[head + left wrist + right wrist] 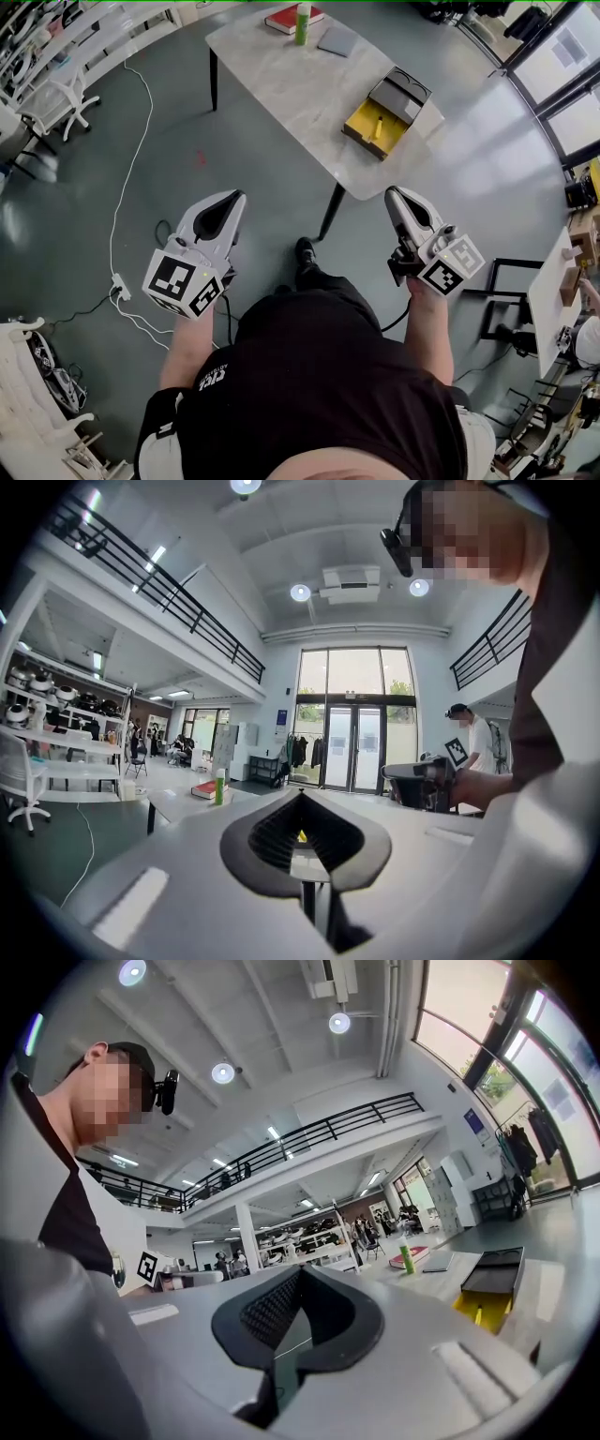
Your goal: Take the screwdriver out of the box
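Note:
The box (386,112) lies open near the right end of a pale table (281,75), with a yellow inside and a dark lid. A screwdriver (375,126) with a yellow handle lies in it. In the right gripper view the box (487,1295) shows at the right with the screwdriver (477,1316) in it. My left gripper (234,196) and right gripper (391,192) are both held over the floor, short of the table. Both are shut and hold nothing. They point level toward the table.
A green bottle (302,22), a red book (292,17) and a grey pad (337,41) sit at the table's far end. A white cable (127,187) runs across the floor at the left. Shelving (56,37) stands at the far left, and more benches (562,281) at the right.

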A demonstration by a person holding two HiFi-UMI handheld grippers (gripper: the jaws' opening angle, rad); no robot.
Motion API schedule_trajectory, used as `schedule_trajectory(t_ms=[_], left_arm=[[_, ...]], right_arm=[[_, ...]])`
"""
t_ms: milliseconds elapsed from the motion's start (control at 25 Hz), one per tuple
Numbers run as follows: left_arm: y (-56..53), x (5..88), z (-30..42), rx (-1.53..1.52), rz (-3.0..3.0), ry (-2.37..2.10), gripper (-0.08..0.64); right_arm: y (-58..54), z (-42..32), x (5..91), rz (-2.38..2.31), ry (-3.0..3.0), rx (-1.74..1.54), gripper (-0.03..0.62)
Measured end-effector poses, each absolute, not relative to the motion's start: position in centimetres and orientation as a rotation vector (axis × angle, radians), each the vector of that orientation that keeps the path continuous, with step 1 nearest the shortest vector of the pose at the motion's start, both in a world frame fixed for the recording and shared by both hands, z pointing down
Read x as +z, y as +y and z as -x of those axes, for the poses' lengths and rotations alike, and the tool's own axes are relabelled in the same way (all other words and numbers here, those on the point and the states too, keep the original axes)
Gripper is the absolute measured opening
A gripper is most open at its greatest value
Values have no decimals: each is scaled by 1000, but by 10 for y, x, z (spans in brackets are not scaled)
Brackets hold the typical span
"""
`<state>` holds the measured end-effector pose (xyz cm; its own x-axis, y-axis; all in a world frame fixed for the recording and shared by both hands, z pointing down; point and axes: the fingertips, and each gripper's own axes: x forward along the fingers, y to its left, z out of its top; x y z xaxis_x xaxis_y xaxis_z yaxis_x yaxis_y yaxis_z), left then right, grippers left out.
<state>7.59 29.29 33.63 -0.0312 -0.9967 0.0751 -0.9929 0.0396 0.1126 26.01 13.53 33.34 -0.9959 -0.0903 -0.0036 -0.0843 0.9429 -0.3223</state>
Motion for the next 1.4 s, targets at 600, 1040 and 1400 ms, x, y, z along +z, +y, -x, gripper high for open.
schedule_trajectory(t_ms=[600,1040,1400], left_arm=[[188,322,-21,1,-2118,-2185,2],[76,317,-8,48,-2175,-2096,2],[18,331,5,41,-2250,-1984,2]], right_arm=[[42,-178,333,-4,3063,-475,14],[-60,-178,347,98,3059,-522,14],[-98,-177,359,224,3060,-564,14]])
